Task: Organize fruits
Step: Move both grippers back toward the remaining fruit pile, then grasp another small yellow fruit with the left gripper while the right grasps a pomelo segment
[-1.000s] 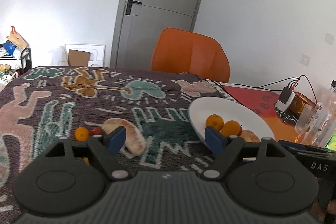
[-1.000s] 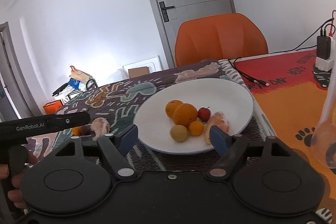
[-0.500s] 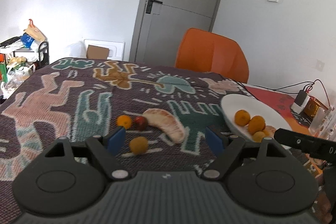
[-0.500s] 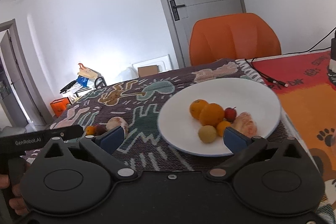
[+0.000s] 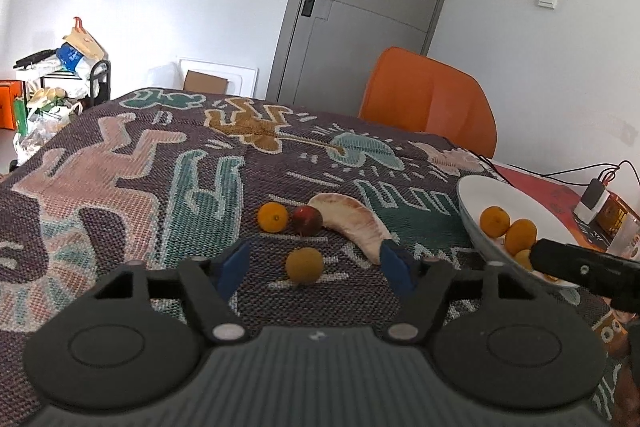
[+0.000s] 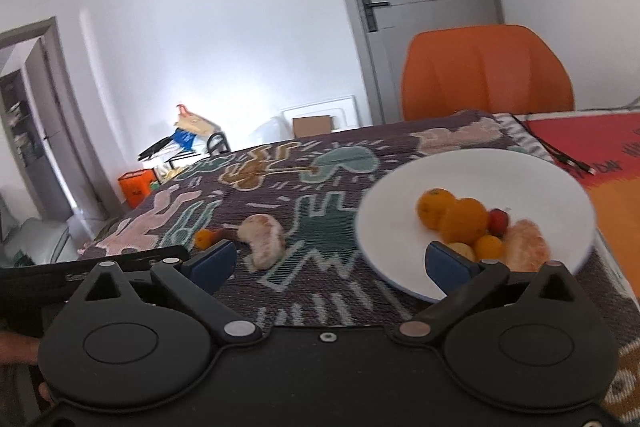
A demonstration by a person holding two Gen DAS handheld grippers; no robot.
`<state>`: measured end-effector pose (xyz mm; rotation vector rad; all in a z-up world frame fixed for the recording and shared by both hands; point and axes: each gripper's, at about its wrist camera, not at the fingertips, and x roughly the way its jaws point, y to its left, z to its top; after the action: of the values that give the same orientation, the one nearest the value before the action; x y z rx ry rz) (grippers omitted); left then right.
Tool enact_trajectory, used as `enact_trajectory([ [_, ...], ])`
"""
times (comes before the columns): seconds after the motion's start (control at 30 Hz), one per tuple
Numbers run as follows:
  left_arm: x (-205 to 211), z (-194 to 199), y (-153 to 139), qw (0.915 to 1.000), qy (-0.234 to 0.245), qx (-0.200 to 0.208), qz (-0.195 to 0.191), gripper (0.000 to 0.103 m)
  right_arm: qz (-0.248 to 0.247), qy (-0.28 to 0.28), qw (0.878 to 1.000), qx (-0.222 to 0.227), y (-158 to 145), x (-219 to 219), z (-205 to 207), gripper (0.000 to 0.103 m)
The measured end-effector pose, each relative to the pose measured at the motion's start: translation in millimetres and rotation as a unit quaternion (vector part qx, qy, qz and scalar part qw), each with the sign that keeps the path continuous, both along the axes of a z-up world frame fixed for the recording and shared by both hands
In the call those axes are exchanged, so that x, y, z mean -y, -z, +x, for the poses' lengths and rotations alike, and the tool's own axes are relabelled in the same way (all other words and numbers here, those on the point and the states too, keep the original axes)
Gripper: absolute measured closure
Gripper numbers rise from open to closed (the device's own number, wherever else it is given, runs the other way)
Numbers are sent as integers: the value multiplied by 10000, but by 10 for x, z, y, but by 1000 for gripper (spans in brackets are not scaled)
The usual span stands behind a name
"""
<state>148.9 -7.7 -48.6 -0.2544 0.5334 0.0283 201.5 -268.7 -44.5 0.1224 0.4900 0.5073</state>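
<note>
Closing in, the left gripper (image 5: 314,263) has narrowed its jaws around a small yellow fruit (image 5: 304,265) on the worktop (image 5: 120,187), pads not yet touching. The right gripper (image 6: 328,261) hangs wide apart, empty, before the plate (image 6: 440,171). Pickup looks imminent.

Both wrist views low over table (image 5: 120,187), facing door; white plate (image 6: 460,171) shared.

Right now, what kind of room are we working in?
Probably a dining area in a home: a table under a patterned woven cloth, an orange moulded chair pulled up to it, and a white plate of fruit, with a grey interior door behind.
</note>
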Motion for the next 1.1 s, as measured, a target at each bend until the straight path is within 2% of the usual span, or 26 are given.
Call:
enact_trajectory([
  [0.27,0,175,126,9998,29,-205,-70,56,-163,-324,9993,-21,-13,-219,120,24],
  [0.37,-5,238,171,9996,11,-285,-79,63,-208,-441,9988,-21,-31,-293,154,28],
  [0.43,-17,277,206,9993,18,-355,-109,80,-236,-515,9984,-9,-40,-347,175,28],
  [1.1,-408,39,80,9990,-336,-148,-268,80,-738,-989,9918,-337,142,-870,454,48],
])
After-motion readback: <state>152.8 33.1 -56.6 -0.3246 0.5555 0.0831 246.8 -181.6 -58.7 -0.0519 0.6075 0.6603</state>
